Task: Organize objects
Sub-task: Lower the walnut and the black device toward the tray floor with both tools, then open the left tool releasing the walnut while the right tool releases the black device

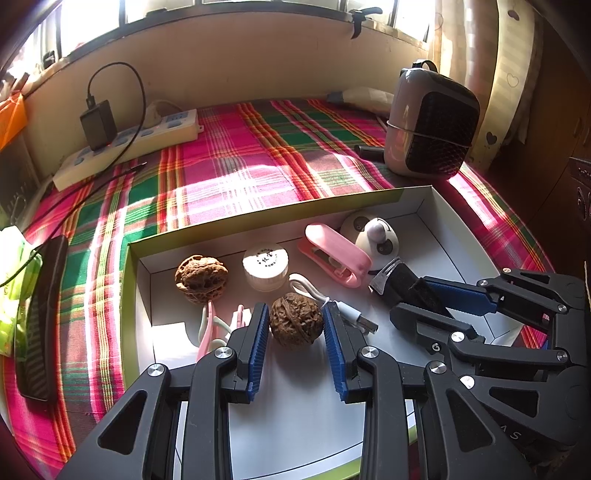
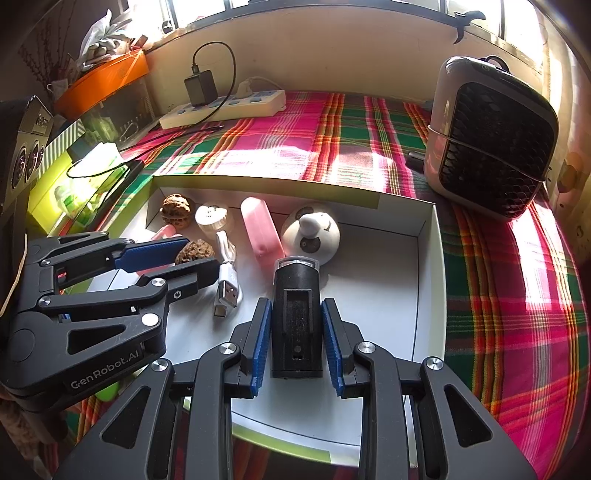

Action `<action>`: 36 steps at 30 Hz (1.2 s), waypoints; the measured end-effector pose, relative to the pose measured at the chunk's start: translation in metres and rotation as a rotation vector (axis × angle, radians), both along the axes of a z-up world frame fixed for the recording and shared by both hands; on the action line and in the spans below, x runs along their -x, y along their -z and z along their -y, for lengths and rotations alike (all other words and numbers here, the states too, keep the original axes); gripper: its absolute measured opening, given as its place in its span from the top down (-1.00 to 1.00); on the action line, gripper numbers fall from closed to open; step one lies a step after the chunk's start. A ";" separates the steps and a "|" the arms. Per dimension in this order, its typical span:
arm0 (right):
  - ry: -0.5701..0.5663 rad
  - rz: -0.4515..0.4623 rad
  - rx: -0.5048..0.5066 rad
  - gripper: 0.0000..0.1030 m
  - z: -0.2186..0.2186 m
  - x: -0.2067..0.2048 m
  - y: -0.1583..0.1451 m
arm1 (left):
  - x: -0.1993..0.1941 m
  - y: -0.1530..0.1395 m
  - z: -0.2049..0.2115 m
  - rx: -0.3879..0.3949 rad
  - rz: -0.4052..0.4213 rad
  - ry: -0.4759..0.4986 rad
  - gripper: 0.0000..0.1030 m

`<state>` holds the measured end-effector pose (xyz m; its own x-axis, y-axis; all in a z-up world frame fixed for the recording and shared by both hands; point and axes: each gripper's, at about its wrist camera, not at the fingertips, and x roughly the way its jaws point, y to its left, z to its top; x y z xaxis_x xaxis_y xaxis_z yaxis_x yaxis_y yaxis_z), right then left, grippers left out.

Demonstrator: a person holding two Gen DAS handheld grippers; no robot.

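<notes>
The left tongs [image 1: 295, 325] squeezed a walnut [image 1: 291, 319] inside the white box [image 1: 424, 197]. The right tongs [image 2: 295, 332] squeezed a black stamp-like thing [image 2: 295, 314], maybe just above the box floor.

A plaid cloth [image 1: 258, 155] in pink, green and red covers the surface, streaked with sunlight. Behind it rises a cream wall [image 1: 258, 62]; above that wall, bright windows [image 1: 92, 14].
</notes>
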<state>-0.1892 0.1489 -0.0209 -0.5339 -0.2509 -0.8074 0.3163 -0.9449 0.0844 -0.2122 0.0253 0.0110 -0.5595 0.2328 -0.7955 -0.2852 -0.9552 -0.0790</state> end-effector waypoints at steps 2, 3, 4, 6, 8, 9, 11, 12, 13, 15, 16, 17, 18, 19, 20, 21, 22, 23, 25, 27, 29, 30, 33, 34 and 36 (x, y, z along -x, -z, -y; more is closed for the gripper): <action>0.001 -0.002 0.000 0.44 0.000 -0.001 0.000 | 0.000 0.000 0.001 -0.001 0.000 0.000 0.43; 0.001 -0.003 0.001 0.44 0.000 -0.001 0.000 | 0.000 0.000 0.001 0.000 -0.001 -0.001 0.41; 0.002 -0.003 0.001 0.44 0.000 -0.001 -0.001 | 0.000 0.001 0.001 -0.001 0.000 -0.002 0.41; 0.004 -0.003 0.003 0.44 0.000 -0.002 0.000 | 0.000 0.001 0.002 -0.003 0.001 -0.004 0.39; 0.006 -0.002 0.004 0.44 0.000 -0.002 -0.001 | 0.000 0.001 0.002 -0.003 0.001 -0.005 0.38; 0.006 -0.002 0.004 0.44 0.000 -0.002 -0.001 | 0.000 0.001 0.003 -0.004 0.002 -0.007 0.37; 0.006 -0.005 0.004 0.44 0.000 -0.002 -0.003 | 0.000 0.000 0.003 -0.006 0.002 -0.008 0.36; 0.006 -0.005 0.005 0.44 0.000 -0.002 -0.003 | -0.001 0.000 0.004 -0.008 0.001 -0.011 0.35; 0.007 -0.006 0.006 0.44 0.000 -0.002 -0.003 | -0.001 0.000 0.004 -0.011 0.000 -0.011 0.34; 0.006 -0.004 0.006 0.42 0.001 -0.003 -0.003 | -0.002 -0.001 0.004 -0.015 0.000 -0.010 0.33; 0.006 -0.003 0.005 0.39 0.001 -0.003 -0.002 | -0.002 -0.002 0.004 -0.016 0.001 -0.008 0.33; 0.007 -0.003 0.006 0.33 0.001 -0.003 -0.002 | -0.003 -0.002 0.004 -0.017 -0.001 -0.008 0.33; 0.007 -0.002 0.009 0.29 0.001 -0.004 -0.002 | -0.004 -0.003 0.005 -0.019 -0.004 -0.010 0.33; 0.006 -0.003 0.011 0.29 0.001 -0.004 -0.003 | -0.004 -0.004 0.005 -0.024 -0.006 -0.012 0.33; 0.007 -0.004 0.011 0.29 0.001 -0.004 -0.003 | -0.004 -0.004 0.006 -0.025 -0.005 -0.013 0.33; 0.008 -0.005 0.009 0.29 0.001 -0.004 -0.003 | -0.005 -0.005 0.006 -0.023 -0.006 -0.016 0.33; 0.009 -0.005 0.006 0.29 0.001 -0.004 -0.003 | -0.005 -0.005 0.006 -0.022 -0.007 -0.017 0.33; 0.010 -0.006 0.006 0.29 0.001 -0.004 -0.003 | -0.005 -0.006 0.006 -0.023 -0.008 -0.015 0.33; 0.013 -0.007 0.006 0.29 0.000 -0.005 -0.004 | -0.006 -0.007 0.006 -0.025 -0.011 -0.014 0.33; 0.016 -0.008 0.007 0.29 0.000 -0.005 -0.005 | -0.007 -0.009 0.007 -0.028 -0.014 -0.013 0.33; 0.016 -0.010 0.012 0.28 0.000 -0.006 -0.006 | -0.008 -0.010 0.007 -0.029 -0.015 -0.014 0.33; 0.016 -0.010 0.013 0.26 0.000 -0.007 -0.007 | -0.009 -0.010 0.007 -0.029 -0.016 -0.016 0.33; 0.015 -0.014 0.014 0.20 -0.001 -0.009 -0.008 | -0.011 -0.012 0.009 -0.037 -0.018 -0.020 0.33; 0.016 -0.015 0.014 0.20 -0.001 -0.010 -0.008 | -0.012 -0.013 0.009 -0.038 -0.020 -0.021 0.33; 0.019 -0.017 0.016 0.19 -0.001 -0.011 -0.009 | -0.014 -0.014 0.011 -0.040 -0.022 -0.024 0.32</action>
